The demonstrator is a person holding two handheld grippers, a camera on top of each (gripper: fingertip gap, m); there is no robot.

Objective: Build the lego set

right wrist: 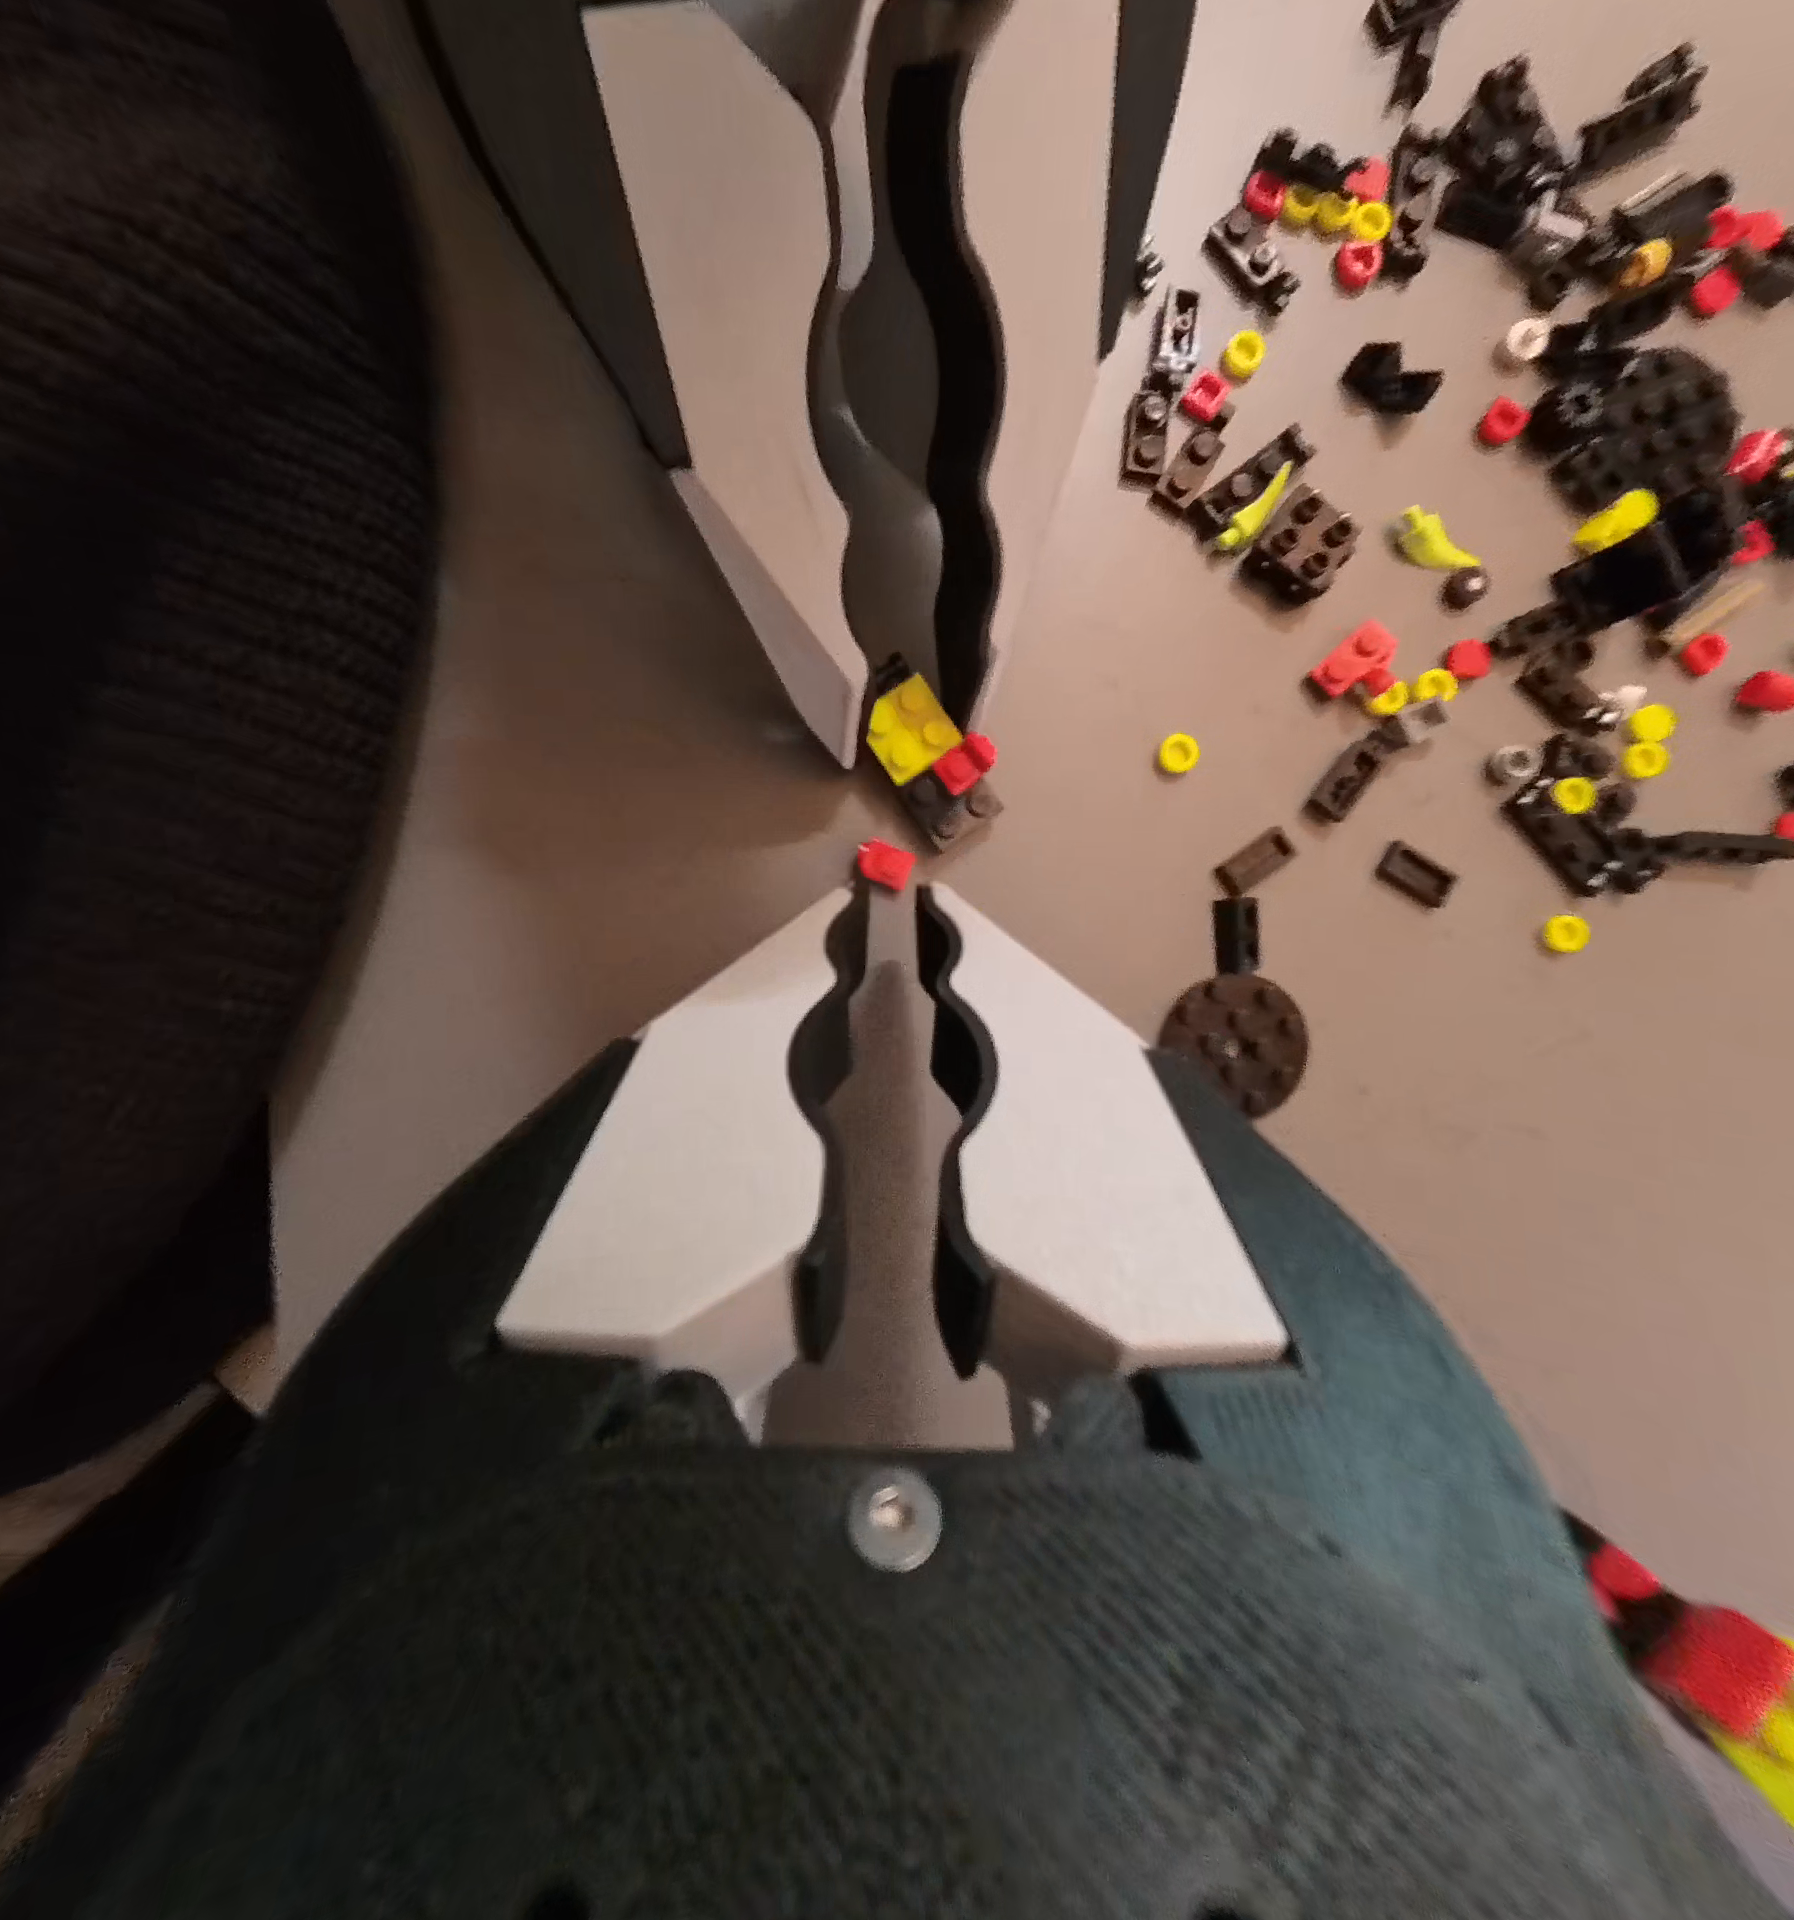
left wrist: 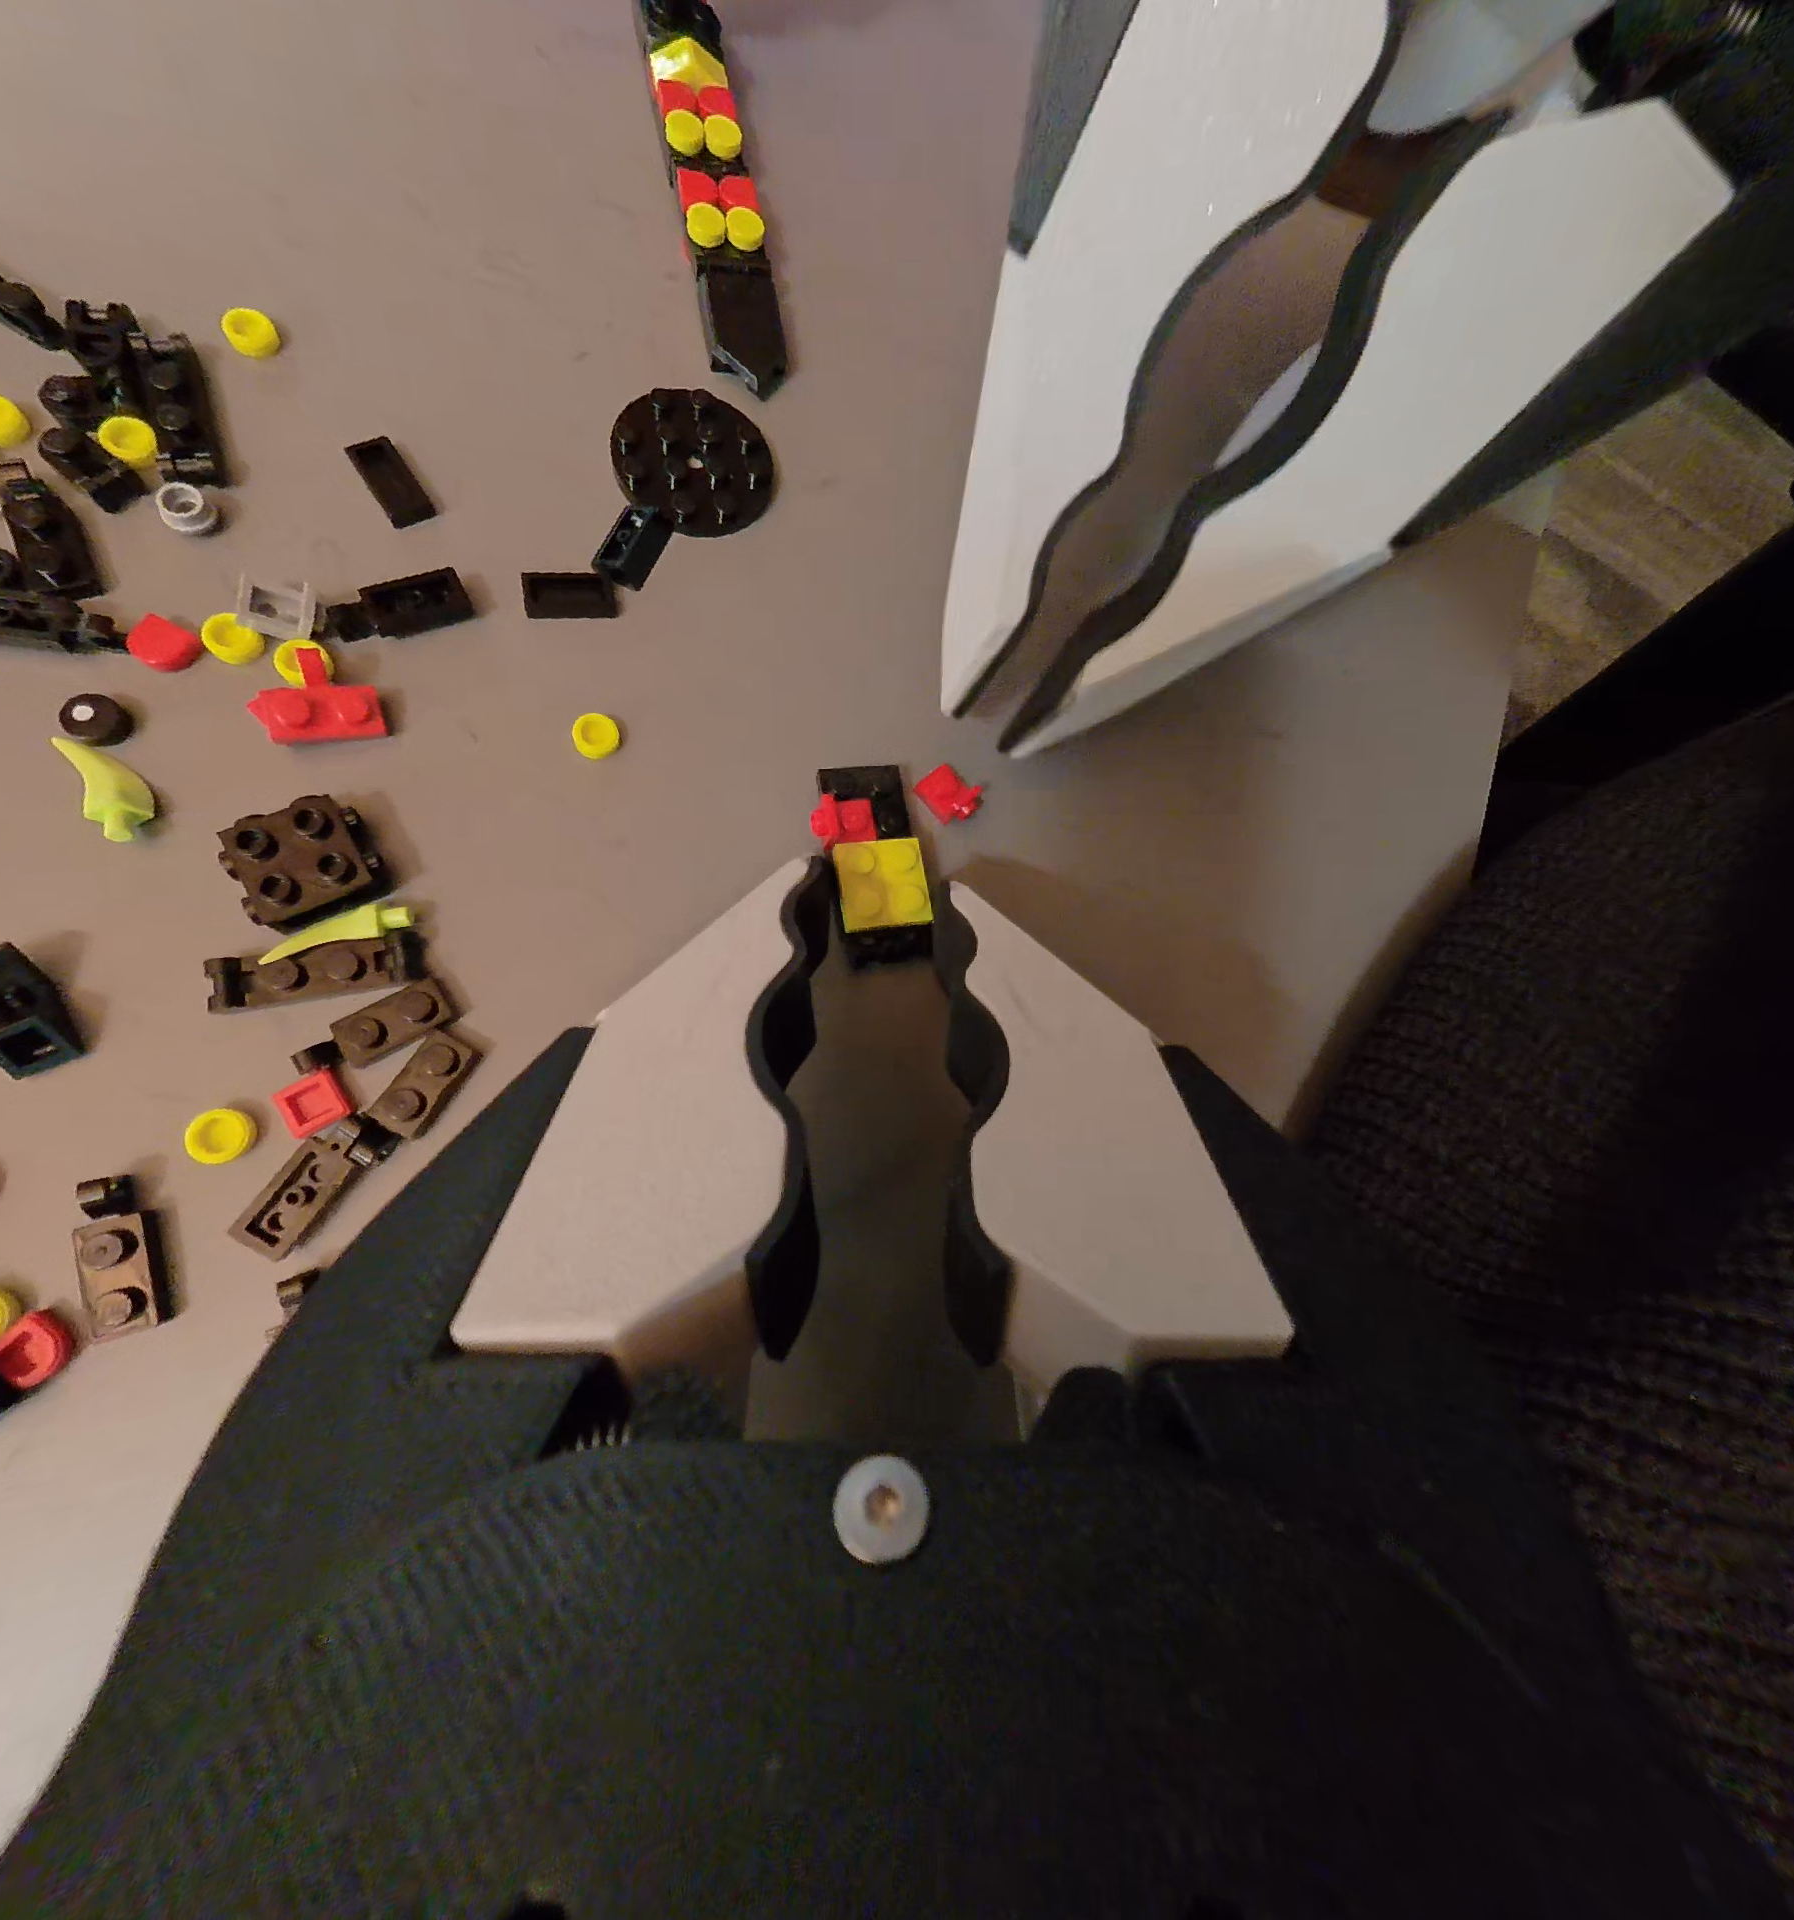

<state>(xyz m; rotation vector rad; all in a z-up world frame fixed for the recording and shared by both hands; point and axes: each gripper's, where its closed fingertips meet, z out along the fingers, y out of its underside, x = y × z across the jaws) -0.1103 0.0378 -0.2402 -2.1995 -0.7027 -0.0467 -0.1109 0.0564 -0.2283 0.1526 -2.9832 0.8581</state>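
Note:
My left gripper (left wrist: 880, 883) is shut on a small assembly (left wrist: 877, 883): a black plate with a yellow 2x2 plate and a small red piece on top, resting on the grey table. It also shows in the right wrist view (right wrist: 914, 727), held by the left gripper (right wrist: 914, 717). A loose small red piece (left wrist: 947, 795) lies on the table just beside the assembly. My right gripper (right wrist: 888, 896) is narrowly open and empty, its tips just short of that red piece (right wrist: 885, 864). The right gripper (left wrist: 984, 732) reaches in from the upper right.
A long black strip with red and yellow round studs (left wrist: 716, 187) lies further off. A round black plate (left wrist: 692, 462) and many loose black, red, yellow and lime pieces (left wrist: 301, 862) are spread on the left. The table edge (left wrist: 1485, 790) meets dark fabric (left wrist: 1599, 1195) on the right. My two grippers' fingertips are within a few centimetres of each other.

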